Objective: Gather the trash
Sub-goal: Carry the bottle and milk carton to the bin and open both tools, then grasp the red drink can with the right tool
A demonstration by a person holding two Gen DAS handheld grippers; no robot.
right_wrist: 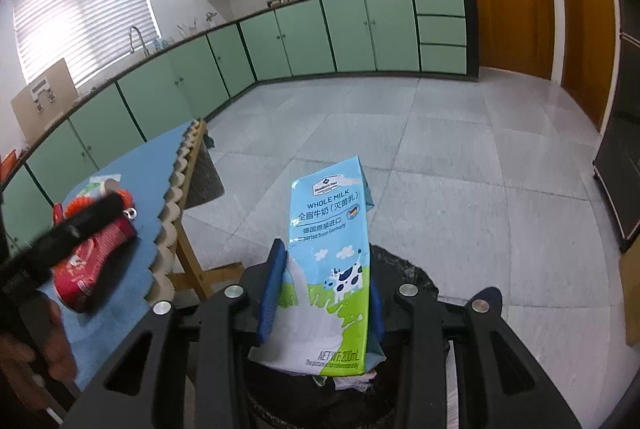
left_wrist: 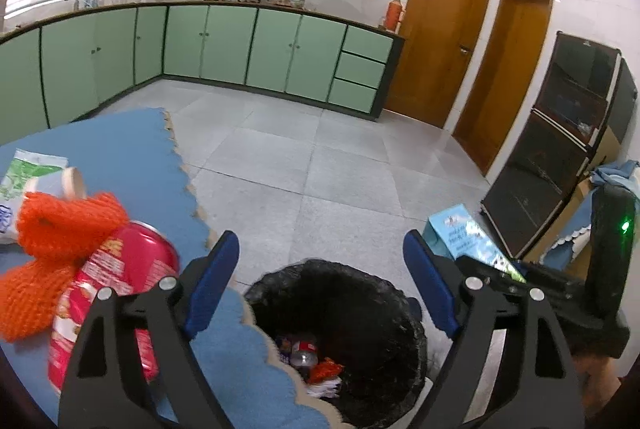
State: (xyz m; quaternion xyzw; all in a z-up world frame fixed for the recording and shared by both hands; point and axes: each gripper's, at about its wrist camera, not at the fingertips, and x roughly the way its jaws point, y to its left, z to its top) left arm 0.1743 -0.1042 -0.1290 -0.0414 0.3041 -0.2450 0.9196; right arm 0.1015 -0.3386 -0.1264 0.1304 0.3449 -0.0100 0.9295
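My right gripper is shut on a blue and green milk carton and holds it upright over the black-lined trash bin. The carton also shows in the left wrist view. My left gripper is open and empty above the bin, which holds a plastic bottle and orange netting. A crushed red can and an orange mesh net lie on the blue table cover at the left.
A green and white wrapper lies on the table's far left. The table's scalloped edge borders the grey tiled floor. Green cabinets, wooden doors and a dark shelf unit stand beyond.
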